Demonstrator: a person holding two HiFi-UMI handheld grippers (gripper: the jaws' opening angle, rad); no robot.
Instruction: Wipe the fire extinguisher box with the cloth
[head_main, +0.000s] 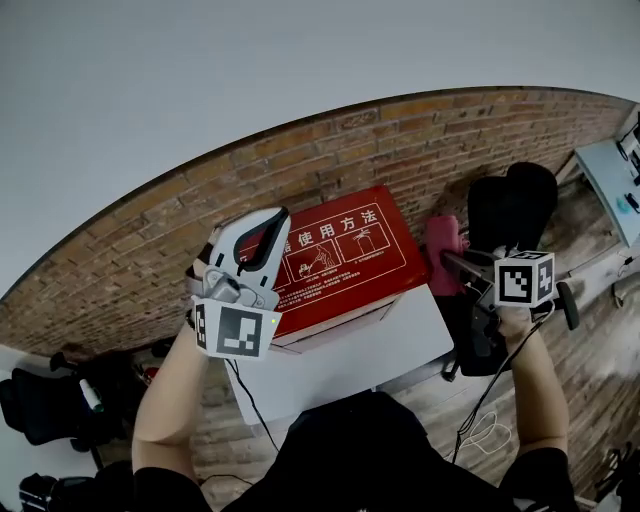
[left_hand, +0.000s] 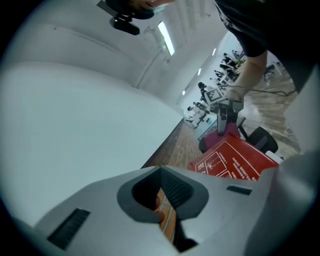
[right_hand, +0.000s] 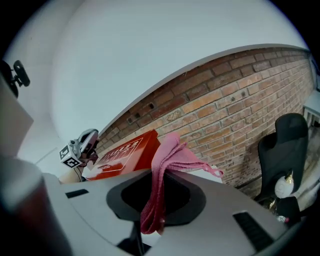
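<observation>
Smooth, faintly glossy red fire extinguisher box (head_main: 340, 262) printed in white, soft woven pink cloth (right_hand: 162, 165) trailing a loose thread, matt grey plastic right claw (right_hand: 150, 215), rough matt brick wall (head_main: 420, 150), smooth matt white surface (head_main: 400, 345)

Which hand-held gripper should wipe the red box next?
The right hand-held gripper, probably: its jaws are shut on the pink cloth, close beside the red fire extinguisher box. The left hand-held gripper is near the box's other end, but its shut jaws hold no cloth.
</observation>
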